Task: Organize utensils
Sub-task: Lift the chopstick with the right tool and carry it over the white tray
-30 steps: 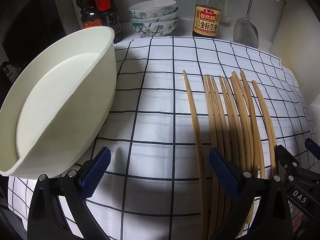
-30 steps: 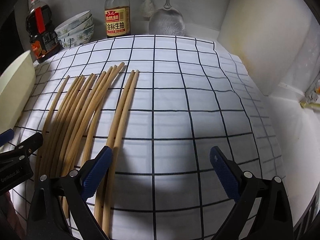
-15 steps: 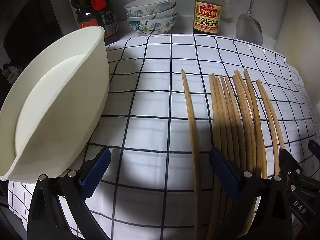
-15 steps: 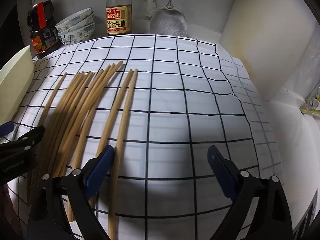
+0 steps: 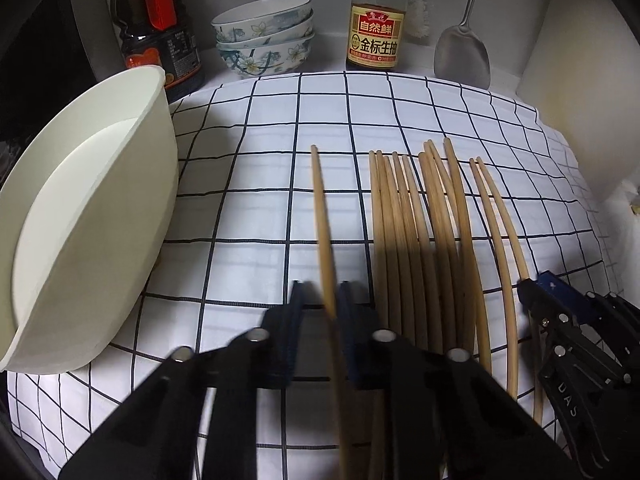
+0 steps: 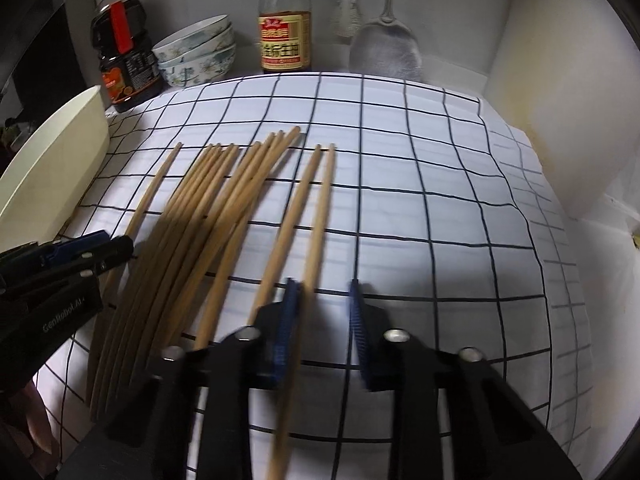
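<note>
Blurrily, each hand-held gripper has just closed around one chopstick.

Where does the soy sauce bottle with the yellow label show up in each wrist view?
Left wrist view: soy sauce bottle at top, right of centre, behind the checked cloth.
Right wrist view: soy sauce bottle at top, left of centre.
Shared landmark: the stacked floral bowls stand to its left in both.

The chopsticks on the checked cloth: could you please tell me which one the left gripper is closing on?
The lone chopstick at the left end of the row, nearest the cream bowl, lying apart from the bunched others; the left gripper has just closed around it.
</note>
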